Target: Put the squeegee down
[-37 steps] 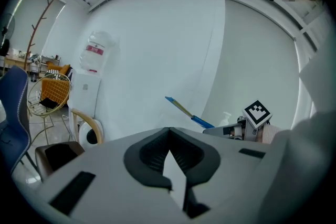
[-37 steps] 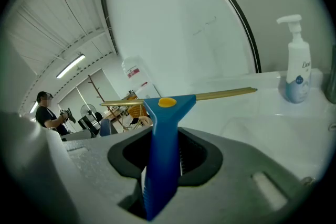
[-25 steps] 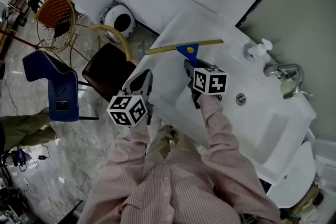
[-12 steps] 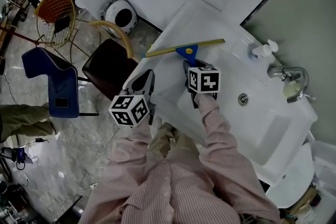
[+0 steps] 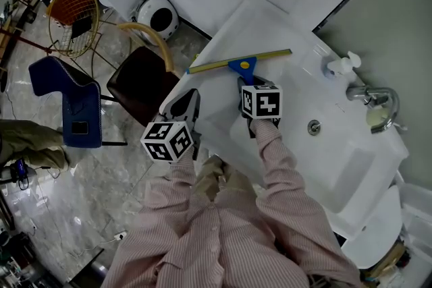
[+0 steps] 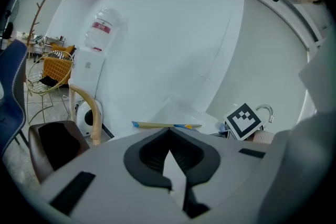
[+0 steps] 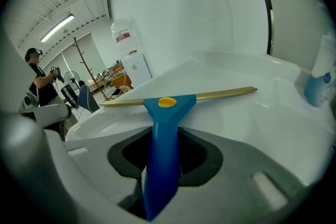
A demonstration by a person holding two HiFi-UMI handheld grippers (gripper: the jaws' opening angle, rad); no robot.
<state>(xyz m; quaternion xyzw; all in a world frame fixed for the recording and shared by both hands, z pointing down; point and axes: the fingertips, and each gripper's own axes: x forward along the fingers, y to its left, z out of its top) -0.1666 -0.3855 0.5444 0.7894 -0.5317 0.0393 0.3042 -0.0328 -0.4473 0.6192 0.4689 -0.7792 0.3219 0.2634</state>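
Observation:
The squeegee (image 5: pixel 241 63) has a blue handle and a long brass-coloured blade. My right gripper (image 5: pixel 245 83) is shut on the handle, and the blade lies crosswise low over the white counter (image 5: pixel 270 23), left of the basin. In the right gripper view the handle (image 7: pixel 163 134) runs out from between the jaws of the right gripper (image 7: pixel 164 150) to the blade (image 7: pixel 215 95); whether the blade touches the counter I cannot tell. My left gripper (image 5: pixel 183 102) hovers at the counter's near-left edge, shut and holding nothing (image 6: pixel 169 136). From there the squeegee (image 6: pixel 165 125) shows ahead.
To the right are the sink basin (image 5: pixel 337 158) with its drain (image 5: pixel 314 126), a chrome faucet (image 5: pixel 372 95) and a soap pump (image 5: pixel 341 65). On the floor at left stand a brown seat (image 5: pixel 138 84), a blue chair (image 5: pixel 67 104), a wire basket (image 5: pixel 71 15) and a round white appliance (image 5: pixel 156 19).
My right gripper has sunk slightly toward the counter with the squeegee still held. The left gripper has stayed in place.

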